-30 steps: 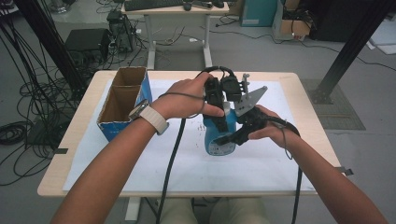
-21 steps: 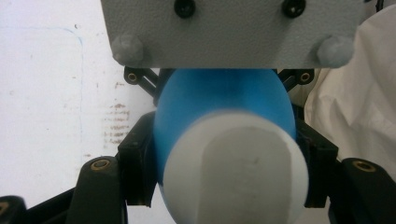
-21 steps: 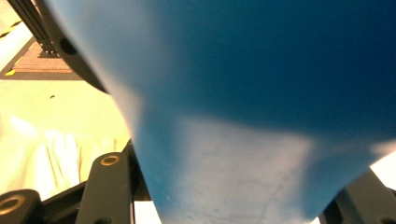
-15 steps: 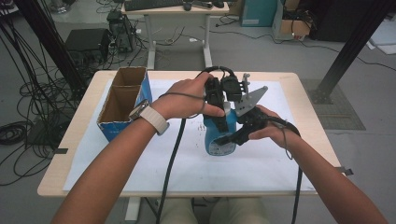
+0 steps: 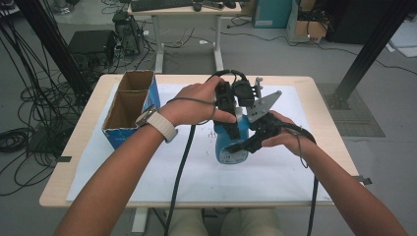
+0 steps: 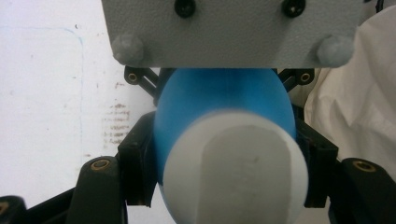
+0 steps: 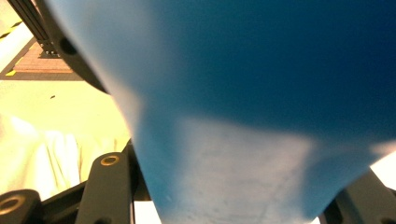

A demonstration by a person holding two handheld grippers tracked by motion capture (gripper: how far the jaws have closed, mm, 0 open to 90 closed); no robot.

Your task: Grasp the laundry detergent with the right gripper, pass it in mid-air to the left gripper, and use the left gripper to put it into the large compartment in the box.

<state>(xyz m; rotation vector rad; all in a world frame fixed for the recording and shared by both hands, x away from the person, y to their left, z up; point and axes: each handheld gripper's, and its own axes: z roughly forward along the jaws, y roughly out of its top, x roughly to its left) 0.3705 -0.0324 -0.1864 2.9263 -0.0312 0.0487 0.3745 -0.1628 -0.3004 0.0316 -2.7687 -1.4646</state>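
Both the left gripper (image 5: pixel 235 129) and right gripper (image 5: pixel 244 146) clamp a smooth, rounded blue plastic bottle (image 5: pixel 227 144) with a white cap (image 6: pixel 236 170).

Lab: floor cables (image 5: pixel 29 118), equip. rigs (image 5: pixel 54 49)

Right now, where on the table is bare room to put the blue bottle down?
White sheet is bare between box and left forearm, along the near edge, and right of the right hand. Crowded at centre, where both claws grip the bottle.
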